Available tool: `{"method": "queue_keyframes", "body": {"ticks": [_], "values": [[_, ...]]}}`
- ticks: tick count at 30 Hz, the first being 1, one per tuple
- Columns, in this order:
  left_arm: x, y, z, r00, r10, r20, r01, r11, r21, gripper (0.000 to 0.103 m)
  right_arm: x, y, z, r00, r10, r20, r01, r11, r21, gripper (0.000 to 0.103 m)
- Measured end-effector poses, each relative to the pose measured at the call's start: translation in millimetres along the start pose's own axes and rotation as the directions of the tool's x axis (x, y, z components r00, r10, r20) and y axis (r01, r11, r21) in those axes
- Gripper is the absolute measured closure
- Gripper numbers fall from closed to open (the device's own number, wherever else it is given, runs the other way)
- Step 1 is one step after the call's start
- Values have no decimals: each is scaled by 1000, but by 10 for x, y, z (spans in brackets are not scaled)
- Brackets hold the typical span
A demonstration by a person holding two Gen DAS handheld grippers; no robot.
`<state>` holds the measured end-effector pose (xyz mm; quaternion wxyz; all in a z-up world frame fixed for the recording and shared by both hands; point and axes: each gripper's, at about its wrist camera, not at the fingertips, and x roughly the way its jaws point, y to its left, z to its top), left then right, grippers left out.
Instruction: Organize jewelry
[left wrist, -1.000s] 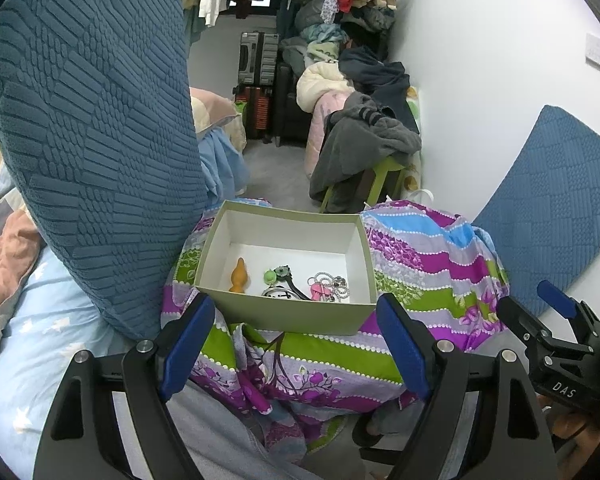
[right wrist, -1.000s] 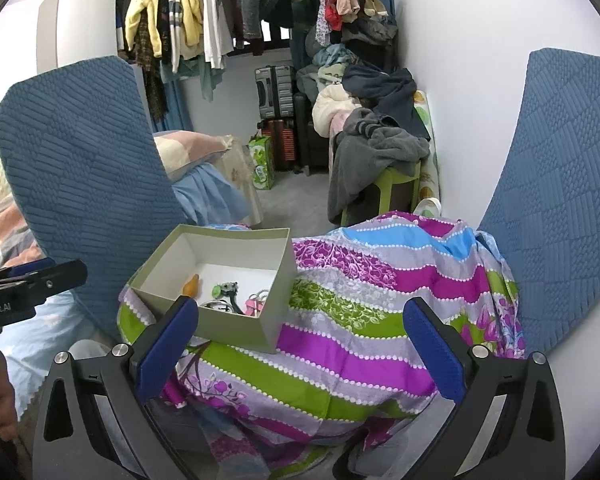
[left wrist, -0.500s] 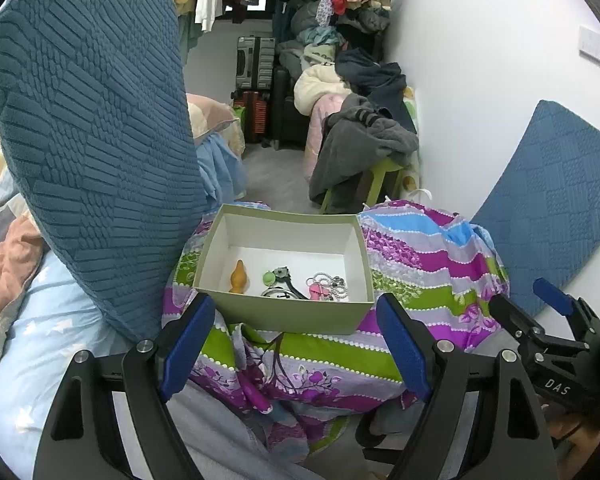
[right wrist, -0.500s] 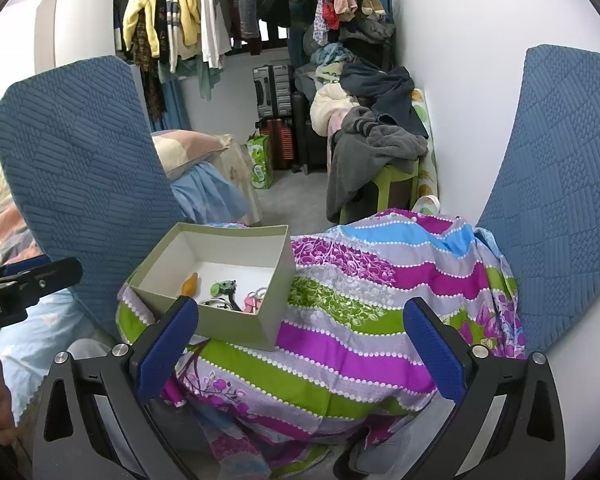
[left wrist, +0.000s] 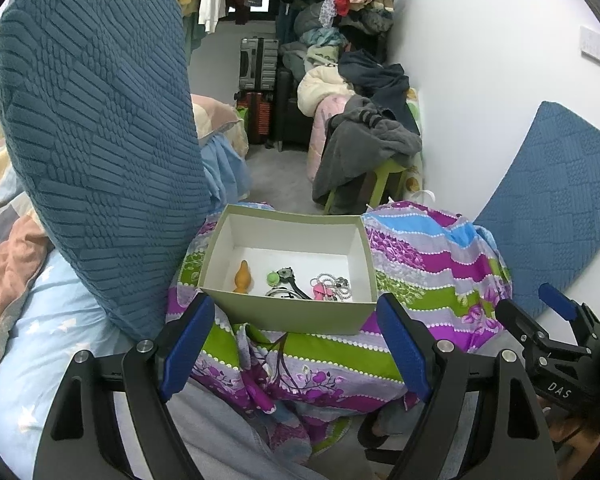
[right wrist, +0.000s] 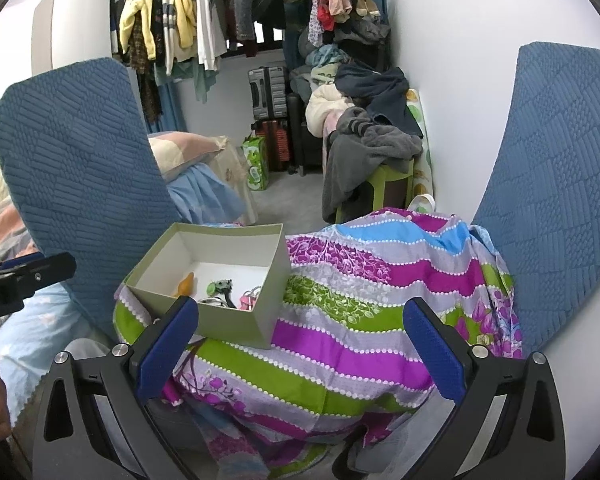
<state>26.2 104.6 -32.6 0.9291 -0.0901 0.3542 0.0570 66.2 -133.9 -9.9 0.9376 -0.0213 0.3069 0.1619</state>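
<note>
straight ahead of the left gripper [left wrist: 296, 344], fingers spread and empty, sat the box [left wrist: 292, 312] of jewelry [left wrist: 330, 285]; the right gripper [right wrist: 300, 344], also spread, stood farther off.

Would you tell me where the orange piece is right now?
In the left wrist view, the orange piece lies inside the box, at its left end, left of the green charm.

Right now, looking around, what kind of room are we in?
Most likely a cramped bedroom used as a closet. Clothes hang on a rail, suitcases stand at the far wall, and bedding lies to the left. The open box with jewelry sits on a striped cloth.
</note>
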Motion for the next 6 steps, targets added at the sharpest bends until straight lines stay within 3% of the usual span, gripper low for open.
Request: {"method": "queue_keyframes", "body": {"ticks": [6], "values": [[-10,-24,2,1000,1,1,-1,1000,0,20,-5,-1,-5,1000,1,-2,-1,1000,-1,0]]}}
